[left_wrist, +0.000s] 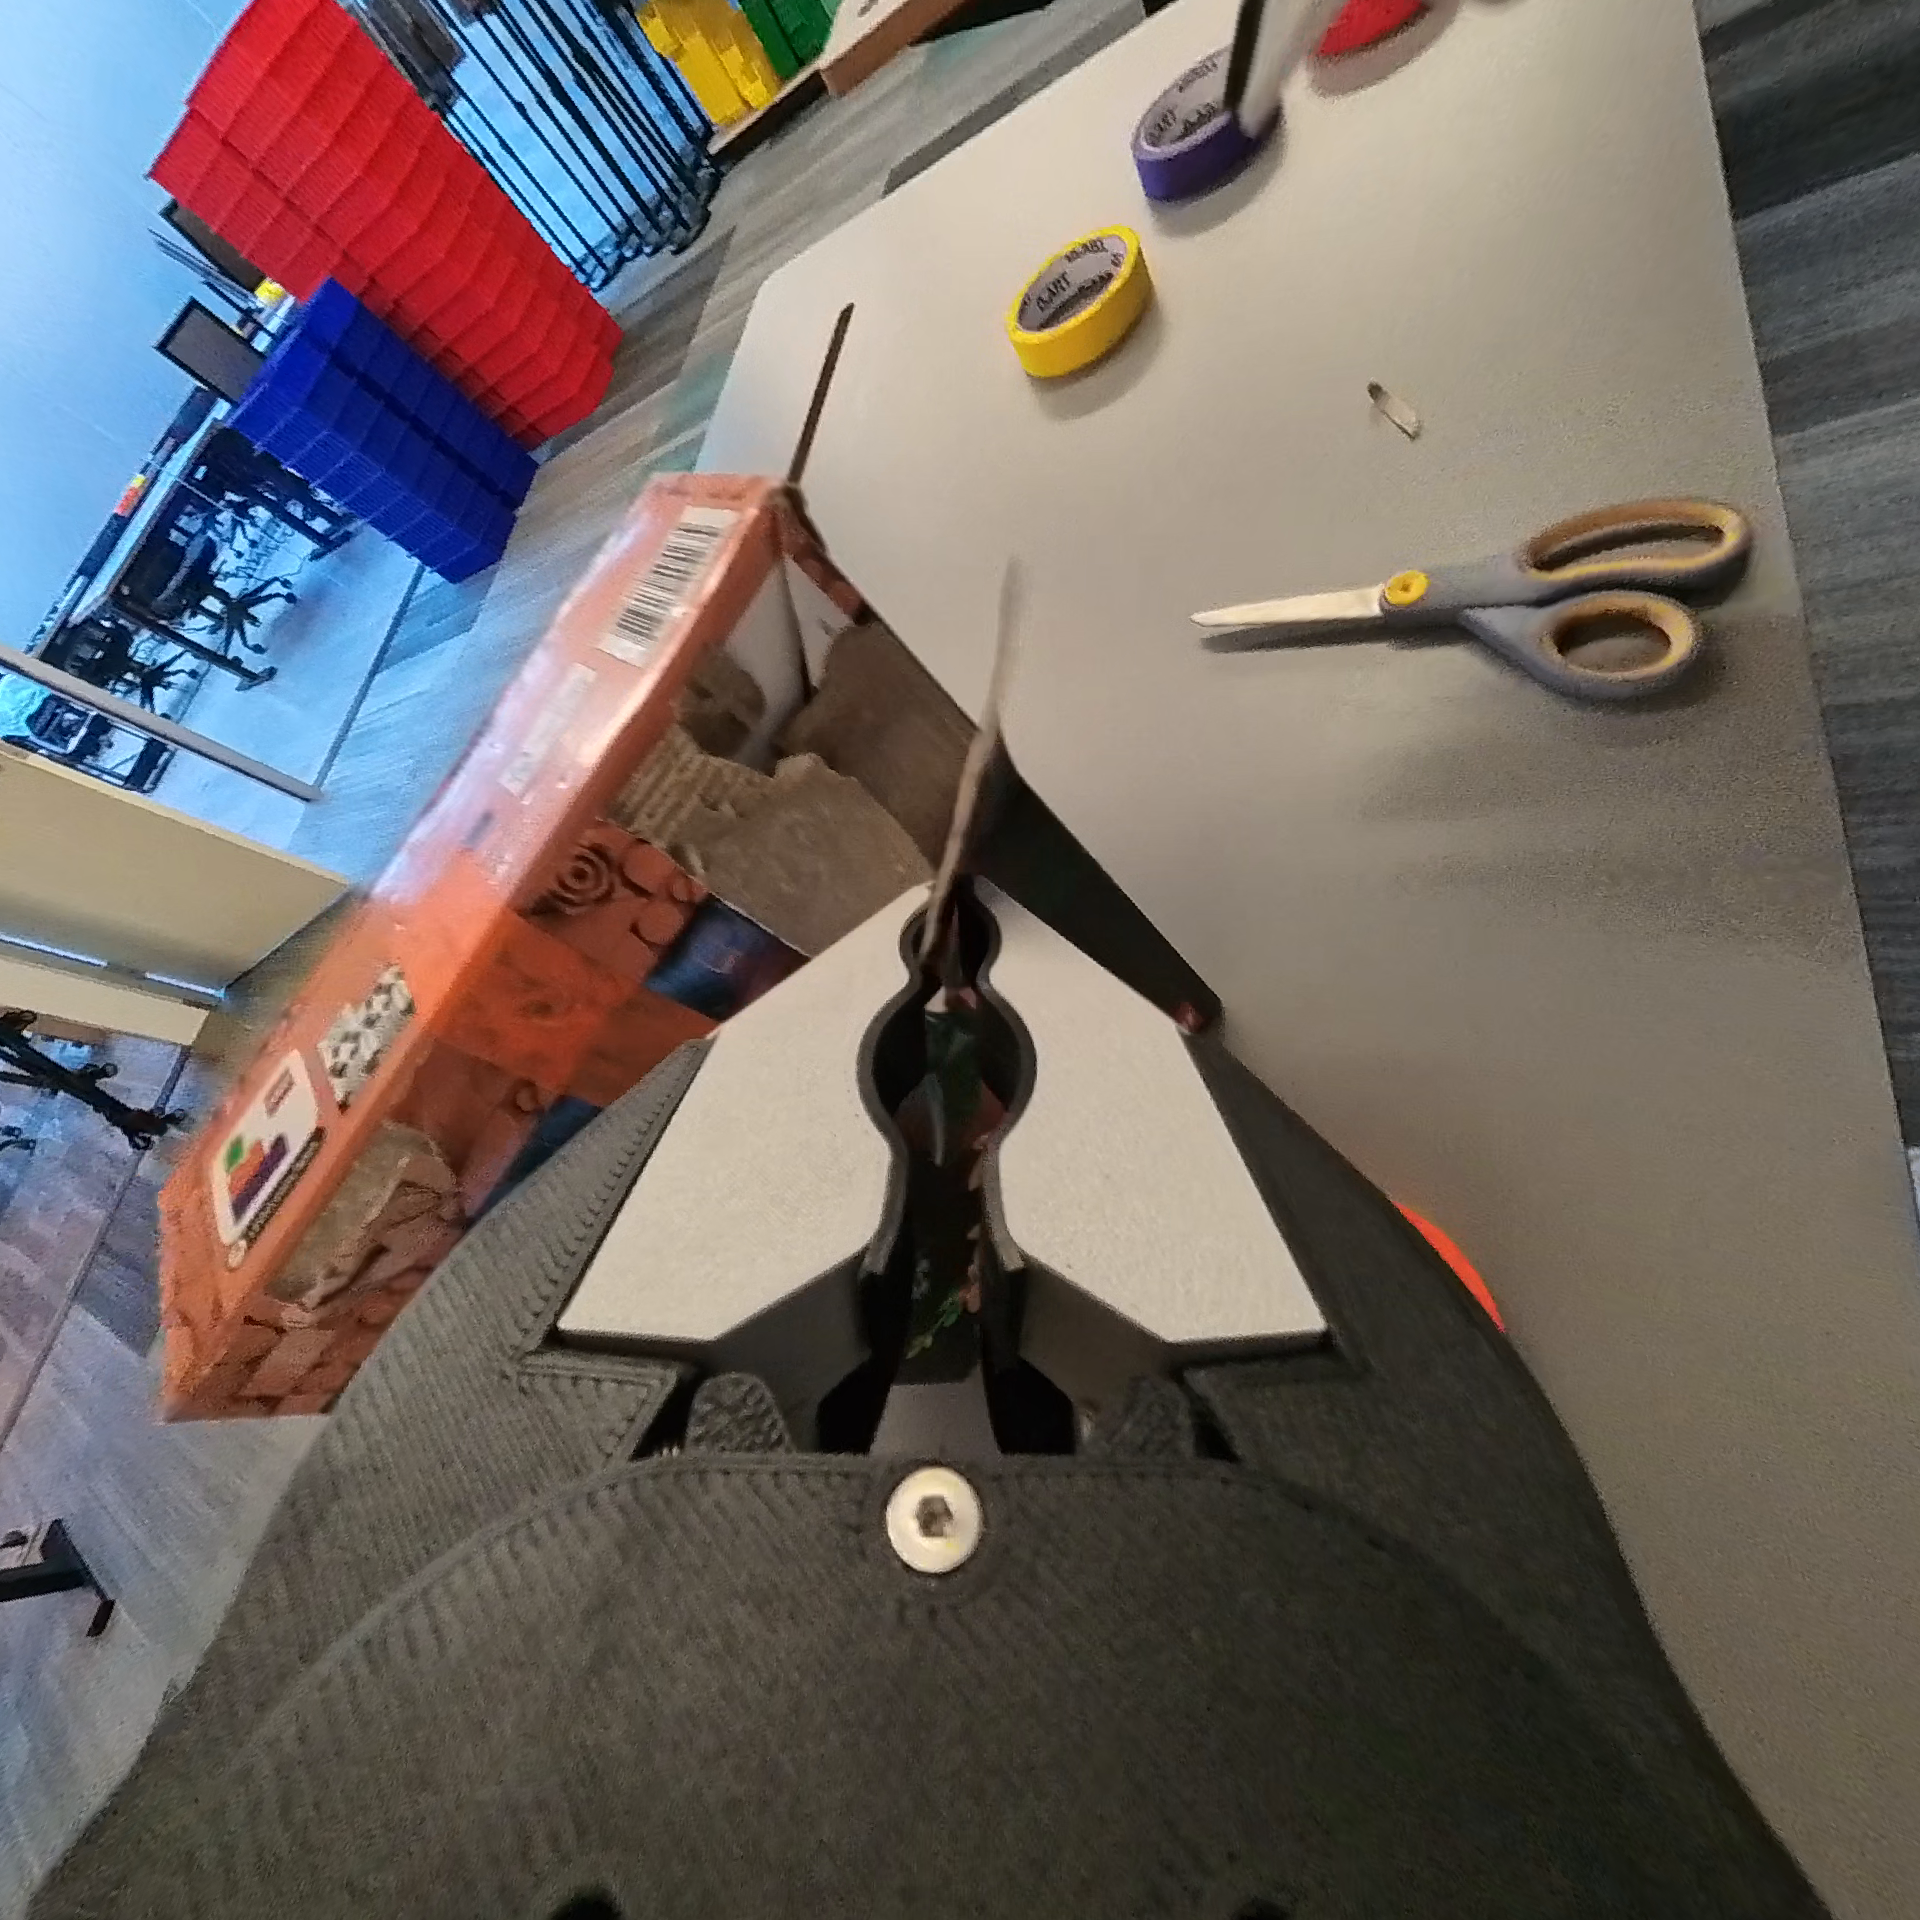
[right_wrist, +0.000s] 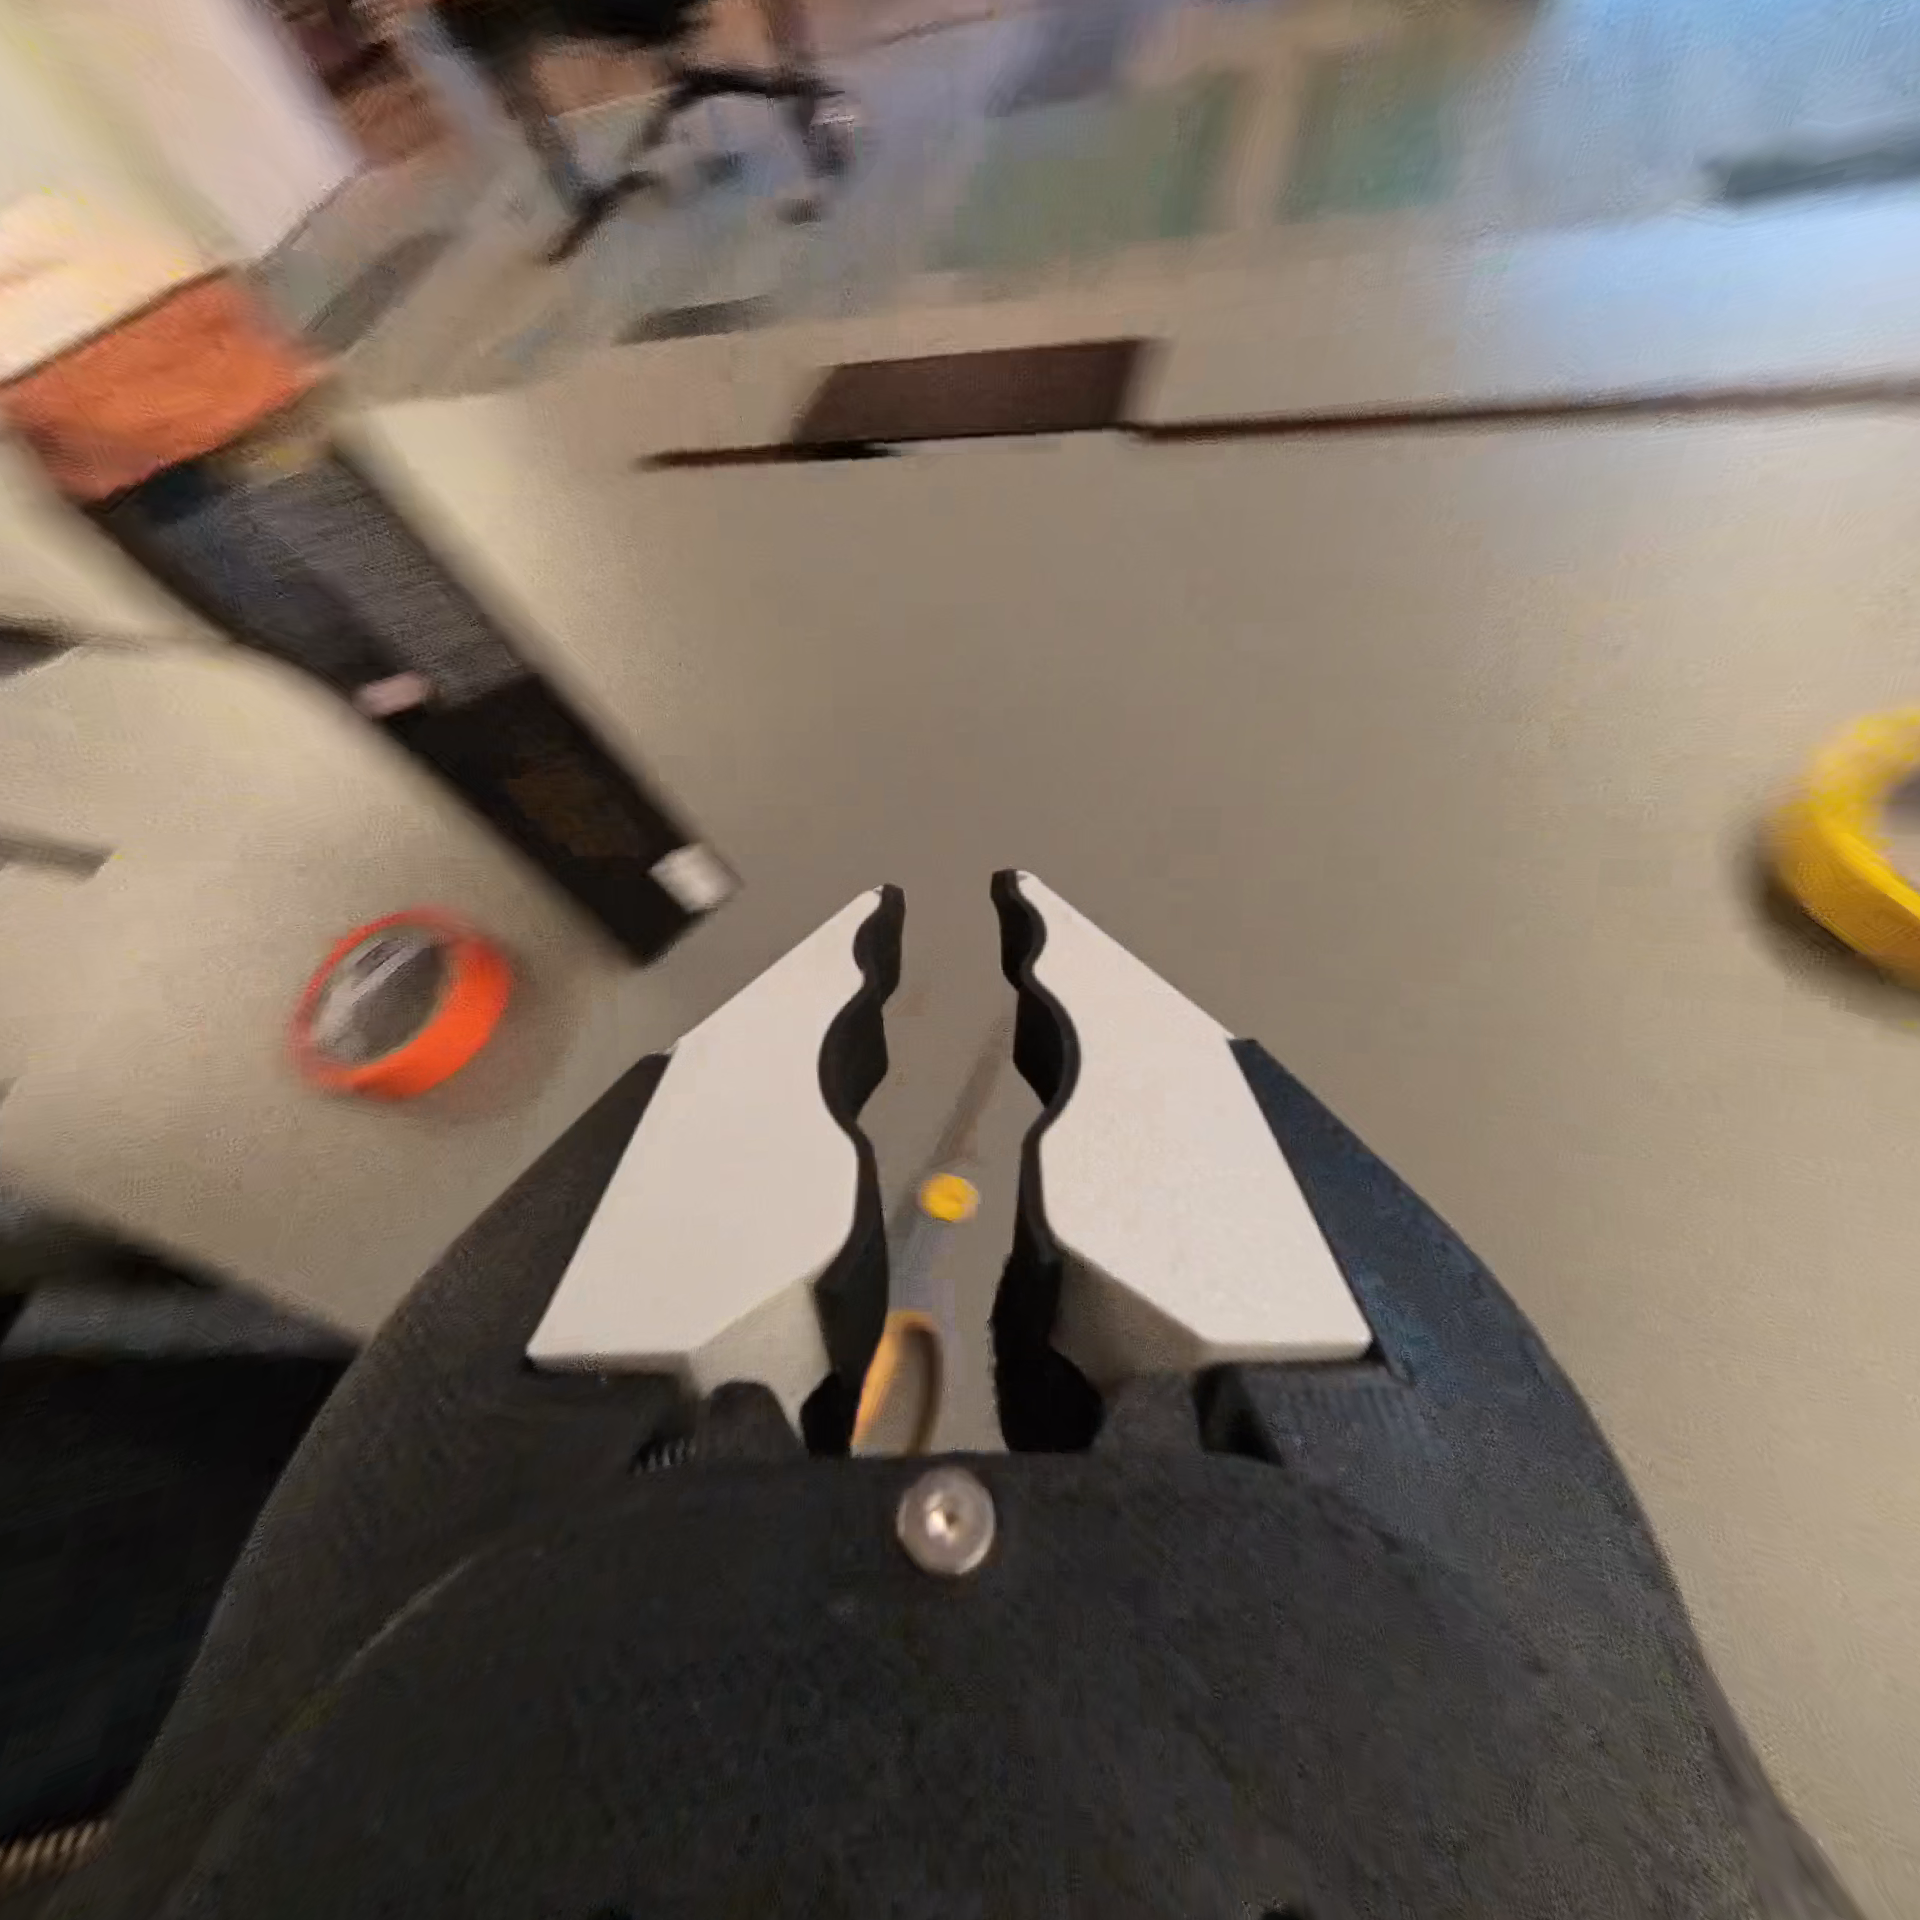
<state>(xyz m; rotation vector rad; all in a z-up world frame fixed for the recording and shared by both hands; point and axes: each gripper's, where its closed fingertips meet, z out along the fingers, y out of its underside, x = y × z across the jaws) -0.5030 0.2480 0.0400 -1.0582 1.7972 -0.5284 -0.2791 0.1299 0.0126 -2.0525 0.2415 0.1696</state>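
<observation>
Holding an open flap of the orange carton (left_wrist: 436, 935), the left gripper (left_wrist: 951, 914) has its jaws closed on that thin card edge; the box stands tilted on the grey worktop (left_wrist: 1455, 935), top open, corrugated brown packing visible inside. Judgement: the carton is light, the flap is thin and bends easily, so a grip at the flap root or box wall would be firmer. On the worktop beyond lie scissors (left_wrist: 1507, 613), a yellow tape roll (left_wrist: 1081, 301) and a purple tape roll (left_wrist: 1195, 145).

The right gripper (right_wrist: 948, 894) hangs over the scissors (right_wrist: 935, 1247), jaws narrowly apart, holding nothing; contact cannot be told through the blur. An orange tape roll (right_wrist: 405, 1003) lies left of it.
</observation>
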